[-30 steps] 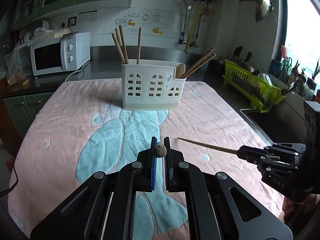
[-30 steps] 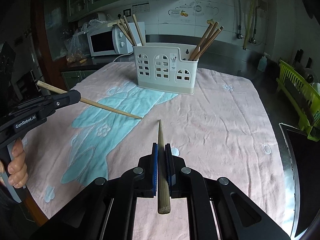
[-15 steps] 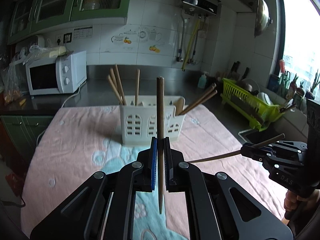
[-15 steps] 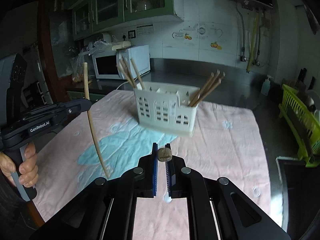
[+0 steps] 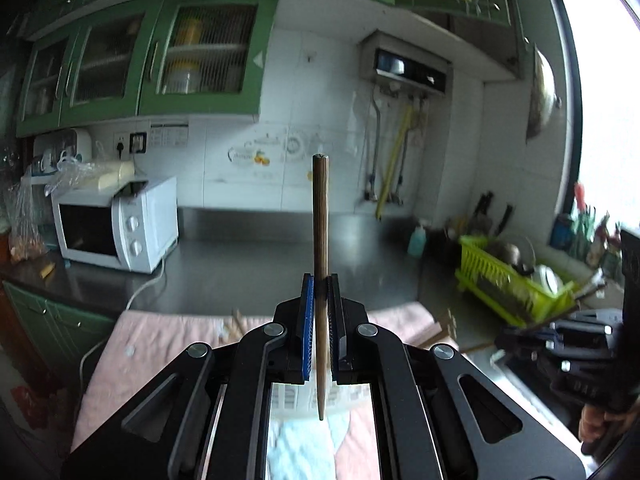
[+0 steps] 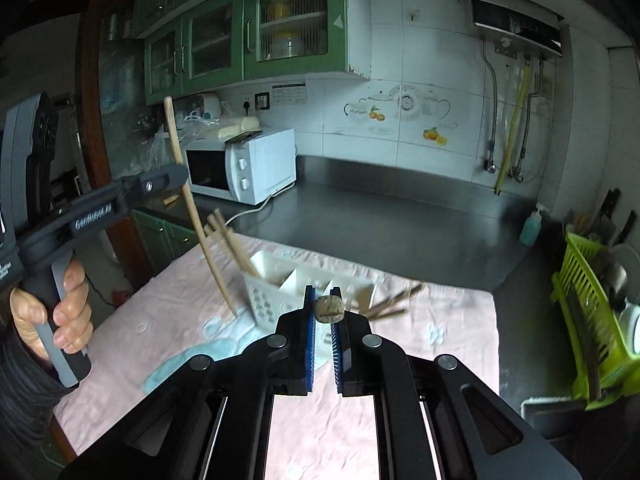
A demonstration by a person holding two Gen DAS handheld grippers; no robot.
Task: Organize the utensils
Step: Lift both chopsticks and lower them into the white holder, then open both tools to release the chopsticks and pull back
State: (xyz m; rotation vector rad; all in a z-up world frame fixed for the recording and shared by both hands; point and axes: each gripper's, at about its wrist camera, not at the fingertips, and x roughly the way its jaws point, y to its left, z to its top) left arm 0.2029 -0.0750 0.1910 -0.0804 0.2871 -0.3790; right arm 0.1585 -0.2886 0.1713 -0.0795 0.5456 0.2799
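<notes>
— Wood is seen first at the left of the right wrist view: what is gripped there?
— One chopstick [image 6: 192, 208] is clamped in the left gripper [image 6: 176, 174], which is held by a hand [image 6: 52, 320] at the frame's left edge. The stick stands nearly upright, thick end up, thin tip down over the pink cloth [image 6: 420, 344], just left of the white utensil holder [image 6: 276, 296].
— And in the left wrist view?
— The same chopstick [image 5: 321, 264] is seen pinched between the blue-padded fingers [image 5: 307, 320], which are closed narrowly on it. Its tip hangs below the jaws, over the holder's white wall, of which only a blurred strip is visible.
— What is found in the holder?
— Several wooden chopsticks [image 6: 230, 240] are leaned out of its left compartment, and more [image 6: 394, 302] are angled out at its right end; those are blurred.
— Further right?
— The right gripper [image 6: 325, 312] is shut tight on a second chopstick [image 6: 329, 309], seen end-on as a round butt between the pads, in front of the holder's rim. From the left wrist view that gripper [image 5: 516, 340] is seen at the right edge, the stick crossing it, blurred.
</notes>
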